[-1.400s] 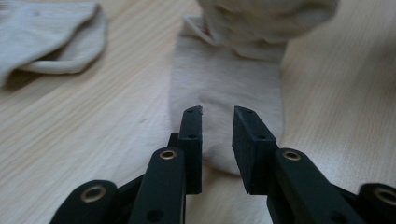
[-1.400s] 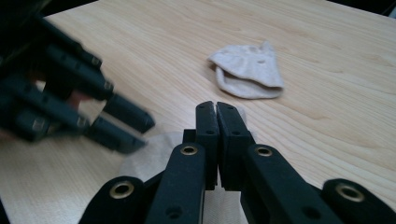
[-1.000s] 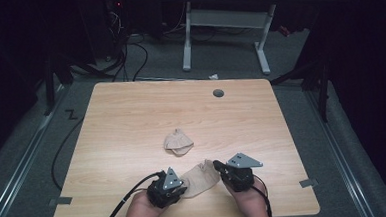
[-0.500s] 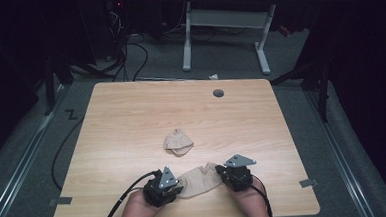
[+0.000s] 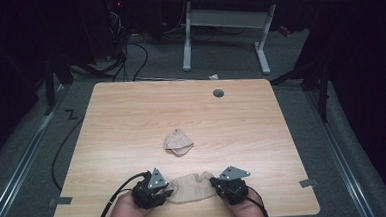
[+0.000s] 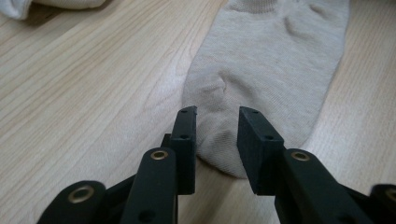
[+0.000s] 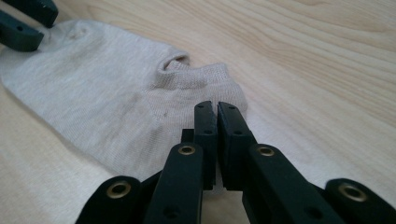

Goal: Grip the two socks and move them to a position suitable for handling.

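A flat beige sock (image 5: 189, 187) lies at the near edge of the wood surface (image 5: 131, 121), btwn both tongs. Left tongs (image 6: 215, 125) sit apart around its toe. Right tongs (image 7: 217, 114) are pressed together at the cuff; can't tell if cloth is caught. A 2nd folded sock (image 5: 178, 142) lies farther back.

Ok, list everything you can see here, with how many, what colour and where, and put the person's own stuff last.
Flat sock: one, beige, near edge of the table, lying between the two grippers.
Folded sock: one, beige, middle of the table, apart from the flat one.
Table: one, light wood, with a grey round cap near its far edge.
Second table frame: one, white legs, on the floor beyond.
Cables: several, black, on the grey floor at far left.
Left gripper: one, black, jaws open astride the flat sock's toe end.
Right gripper: one, black, jaws closed at the sock's cuff.
Hands: two, at the bottom edge.
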The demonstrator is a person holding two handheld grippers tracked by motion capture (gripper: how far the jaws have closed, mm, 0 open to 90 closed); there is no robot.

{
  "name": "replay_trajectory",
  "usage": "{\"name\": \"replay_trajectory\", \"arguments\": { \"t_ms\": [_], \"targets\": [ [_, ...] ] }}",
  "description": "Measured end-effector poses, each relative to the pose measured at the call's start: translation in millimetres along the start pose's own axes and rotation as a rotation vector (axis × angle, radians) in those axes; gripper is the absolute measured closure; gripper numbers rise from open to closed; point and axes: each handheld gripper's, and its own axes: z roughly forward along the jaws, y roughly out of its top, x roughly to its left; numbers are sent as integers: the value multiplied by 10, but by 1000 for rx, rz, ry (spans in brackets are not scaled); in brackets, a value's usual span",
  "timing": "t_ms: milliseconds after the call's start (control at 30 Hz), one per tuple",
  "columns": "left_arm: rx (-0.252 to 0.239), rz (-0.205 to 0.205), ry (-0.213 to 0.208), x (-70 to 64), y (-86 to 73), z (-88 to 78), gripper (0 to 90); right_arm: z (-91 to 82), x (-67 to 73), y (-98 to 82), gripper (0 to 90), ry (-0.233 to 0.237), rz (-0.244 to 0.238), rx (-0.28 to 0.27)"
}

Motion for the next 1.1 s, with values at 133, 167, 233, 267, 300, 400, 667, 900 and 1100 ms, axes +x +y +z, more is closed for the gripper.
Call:
{"name": "replay_trajectory", "arguments": {
  "t_ms": [133,167,233,267,300,400,667,900,1100],
  "targets": [
    [4,6,12,-14,-5,-14,650,-22,30,-6,848,7,-8,-3],
    [-14,3,24,-15,-5,-39,637,-37,37,1,840,9,-4,-10],
    [-56,-13,36,11,2,-90,616,-59,30,18,835,4,-7,-30],
    [-70,-19,41,24,4,-110,605,-71,23,26,831,2,-4,-44],
    [-86,-25,45,38,4,-128,598,-79,20,32,827,4,2,-48],
    [-127,-41,72,92,-3,-189,564,-97,6,58,817,-6,5,-62],
    [-181,-172,124,445,-92,-331,499,-40,-88,430,802,-55,7,-131],
    [-203,-234,150,650,-176,-408,475,283,-194,850,838,-58,-7,-116],
    [-222,-266,128,703,-200,-428,469,505,-243,1119,861,-34,-28,-97]
  ]
}}
